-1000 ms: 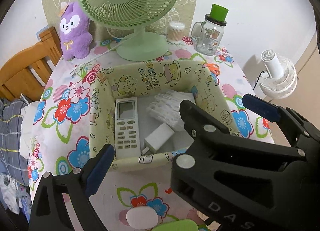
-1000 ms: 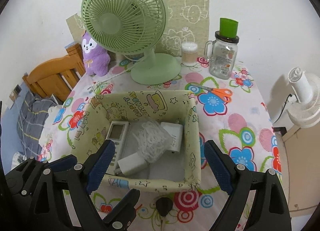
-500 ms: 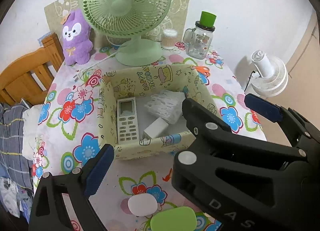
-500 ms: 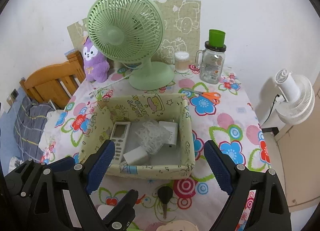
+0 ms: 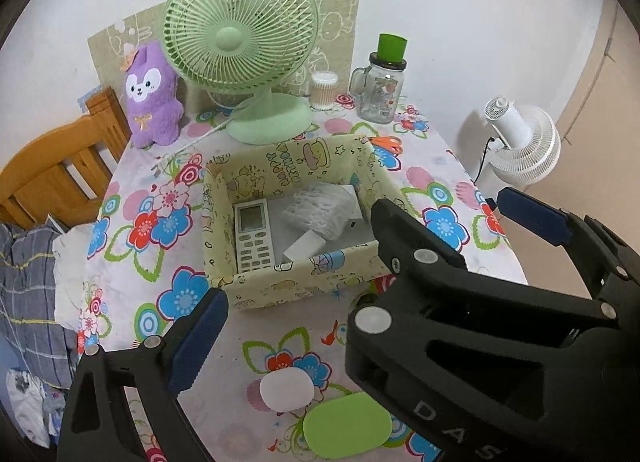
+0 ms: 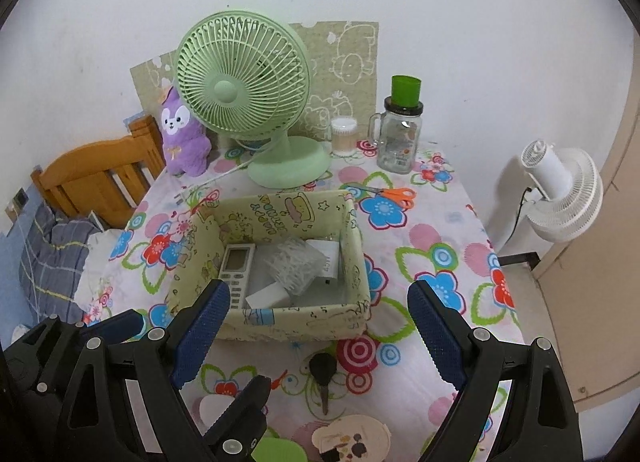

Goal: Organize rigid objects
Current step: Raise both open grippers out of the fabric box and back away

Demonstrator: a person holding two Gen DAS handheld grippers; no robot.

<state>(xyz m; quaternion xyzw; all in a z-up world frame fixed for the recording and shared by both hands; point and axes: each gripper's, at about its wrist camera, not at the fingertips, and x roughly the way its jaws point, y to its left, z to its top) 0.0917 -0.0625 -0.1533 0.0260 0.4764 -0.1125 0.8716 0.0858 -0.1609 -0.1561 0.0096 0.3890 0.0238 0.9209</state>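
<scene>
Pale yellow cartoon-print box [image 6: 280,320] open-topped on the flowered table [image 6: 432,229], holding a white remote [image 6: 236,268] flat at its left, white chargers [image 6: 266,298] and netting [image 6: 294,264] — black key [image 6: 322,372], white oval [image 5: 286,388], green oval [image 5: 346,428] lying outside in front

Even, soft indoor light; strong fisheye warp at the edges.

You see both views lit brightly and evenly, with no hard glare on the floral tablecloth [image 6: 432,229]. Shadows are faint: a soft grey one falls on the wall left of the white fan [image 6: 560,189], and the inside of the fabric box [image 5: 280,286] is a little dimmer. Straight lines bow outward near the rim, and black vignette fills your corners. The centre is sharp; the black gripper bodies at the bottom of the frames look slightly soft.
</scene>
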